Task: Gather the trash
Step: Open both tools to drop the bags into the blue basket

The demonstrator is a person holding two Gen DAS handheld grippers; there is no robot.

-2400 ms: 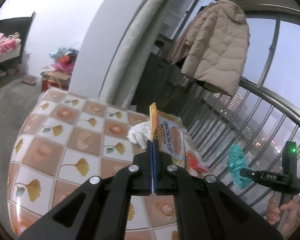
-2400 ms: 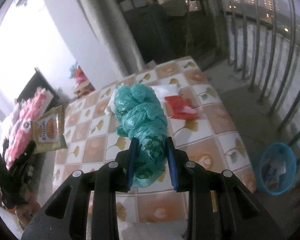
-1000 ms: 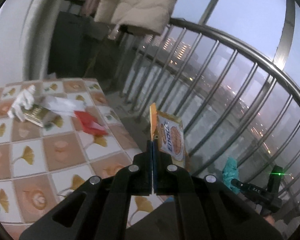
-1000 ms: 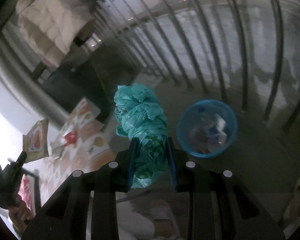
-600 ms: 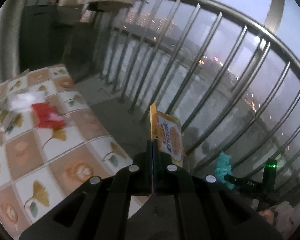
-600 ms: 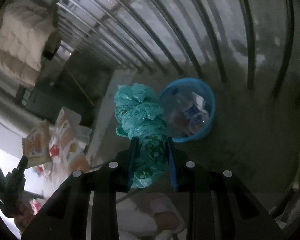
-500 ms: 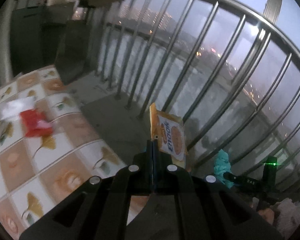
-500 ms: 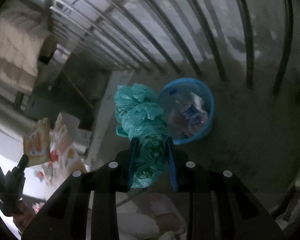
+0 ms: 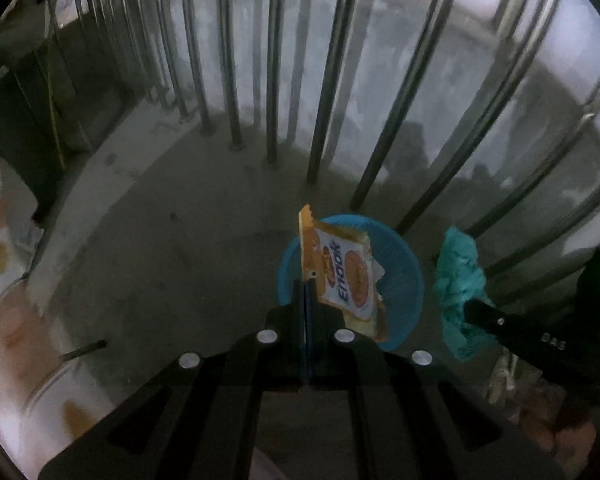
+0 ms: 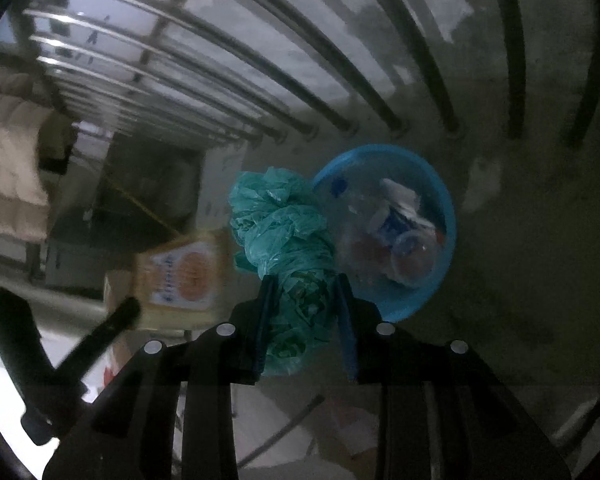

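My left gripper (image 9: 306, 284) is shut on the edge of an orange and white snack packet (image 9: 346, 276), which stands upright above a round blue bin (image 9: 404, 264) on the floor. In the right wrist view, my right gripper (image 10: 304, 280) has a crumpled teal plastic bag (image 10: 284, 232) between its fingers. Its jaws are opening, and the bag still sits between the pads, just left of the blue bin (image 10: 448, 216). The bin holds cups and wrappers. Each wrist view also shows the other gripper: the teal bag (image 9: 458, 284) at the right, the snack packet (image 10: 184, 276) at the left.
Steel railing bars (image 9: 328, 80) stand right behind the bin on a grey concrete floor (image 9: 172, 248). A table with a tile-pattern cloth (image 9: 4, 280) sits at the left edge. A beige padded coat (image 10: 8, 160) hangs further back.
Both grippers have tilted down and moved in over the blue bin, away from the table. The snack packet now hangs over the bin. The right fingers stand slightly wider around the bag.
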